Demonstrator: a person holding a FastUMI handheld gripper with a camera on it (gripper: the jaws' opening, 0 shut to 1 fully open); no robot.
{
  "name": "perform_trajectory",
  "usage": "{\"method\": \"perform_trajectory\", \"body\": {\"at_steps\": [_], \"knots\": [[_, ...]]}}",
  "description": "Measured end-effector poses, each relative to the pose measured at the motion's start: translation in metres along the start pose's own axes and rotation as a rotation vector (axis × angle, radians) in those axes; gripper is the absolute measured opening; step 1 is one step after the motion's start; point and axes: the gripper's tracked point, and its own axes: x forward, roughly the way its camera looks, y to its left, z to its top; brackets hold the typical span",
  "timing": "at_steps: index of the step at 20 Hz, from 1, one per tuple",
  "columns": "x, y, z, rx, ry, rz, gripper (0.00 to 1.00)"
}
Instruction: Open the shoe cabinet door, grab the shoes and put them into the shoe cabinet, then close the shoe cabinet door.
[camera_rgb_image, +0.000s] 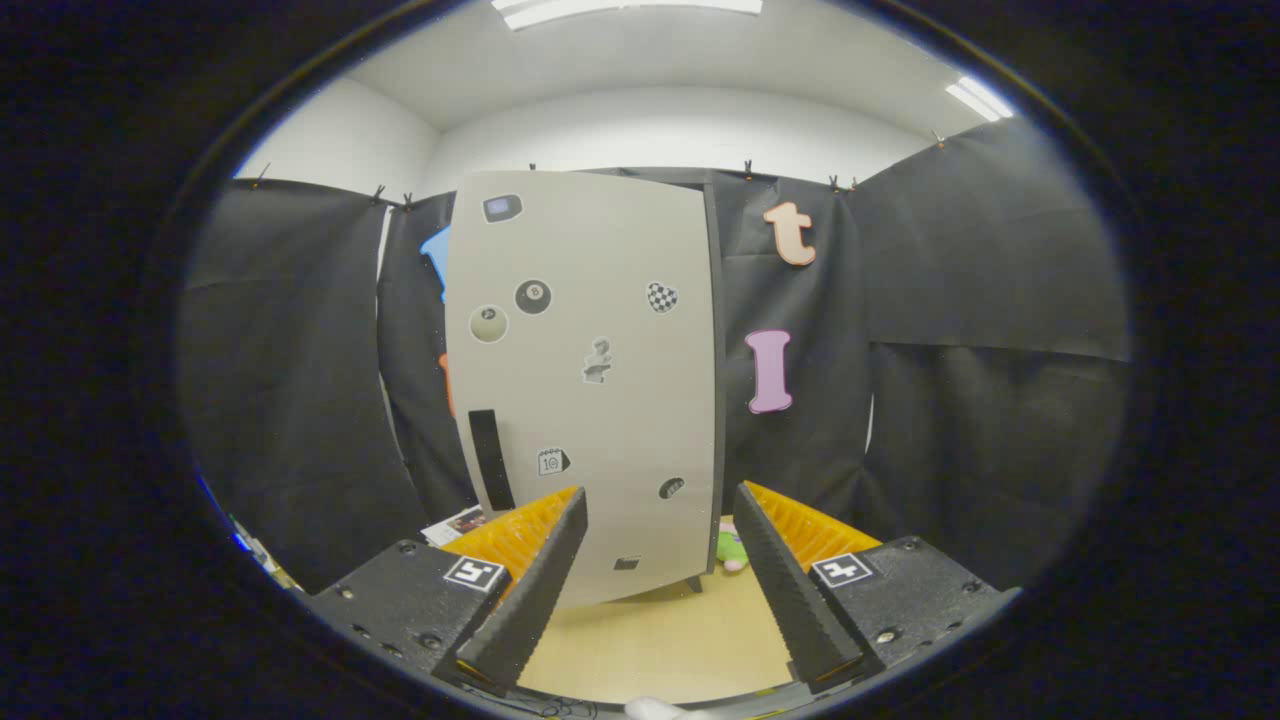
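Observation:
The shoe cabinet (590, 380) stands upright just ahead of my fingers, its beige door dotted with several stickers. A dark vertical handle (491, 460) sits low on the door's left side. The door looks shut against the dark right side panel. My gripper (660, 510) is open, its two fingers spread wide with nothing between them, aimed at the lower part of the door. A small pink and green object (733, 547), possibly a shoe, lies on the wooden table right of the cabinet's foot, mostly hidden behind the right finger.
The light wooden tabletop (660, 640) stretches from the fingers to the cabinet. Some printed paper (458, 522) lies at the cabinet's left foot. Black cloth walls close the booth behind and on both sides.

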Motion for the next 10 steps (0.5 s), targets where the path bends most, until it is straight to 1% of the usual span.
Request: {"method": "perform_trajectory", "body": {"at_steps": [4, 10], "knots": [[-0.022, -0.015, 0.004, -0.016, -0.02, -0.041, 0.97], [-0.043, -0.023, 0.005, 0.017, -0.018, -0.044, 0.97]]}}
